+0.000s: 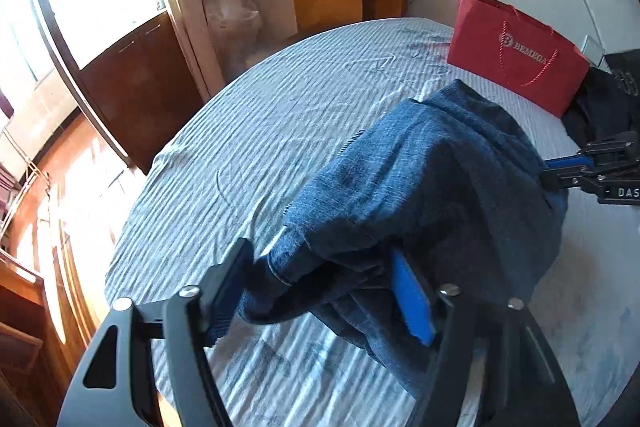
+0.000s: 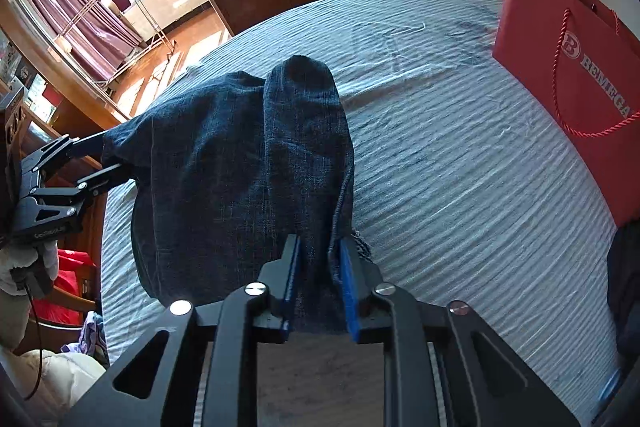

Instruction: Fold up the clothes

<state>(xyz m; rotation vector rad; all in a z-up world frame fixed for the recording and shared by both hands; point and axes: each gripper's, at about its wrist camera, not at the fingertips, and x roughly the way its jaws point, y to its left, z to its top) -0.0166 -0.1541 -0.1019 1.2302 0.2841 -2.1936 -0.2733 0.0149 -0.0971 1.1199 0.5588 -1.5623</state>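
Holding jeans (image 2: 240, 163) aloft above the bed (image 1: 280, 115) — left gripper (image 1: 320, 291) and right gripper (image 2: 318, 279) both pinching denim — mid-fold; next, I judge, lay it flat.

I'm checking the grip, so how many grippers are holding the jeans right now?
2. The left gripper clamps one end of the jeans; the right gripper clamps the other end, lifting them over the bed.

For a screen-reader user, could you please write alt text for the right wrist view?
The right claw is shut on dark blue jeans, held up over a striped blue bedsheet. The left claw grips the jeans at the far left edge, and a red paper bag stands on the right.
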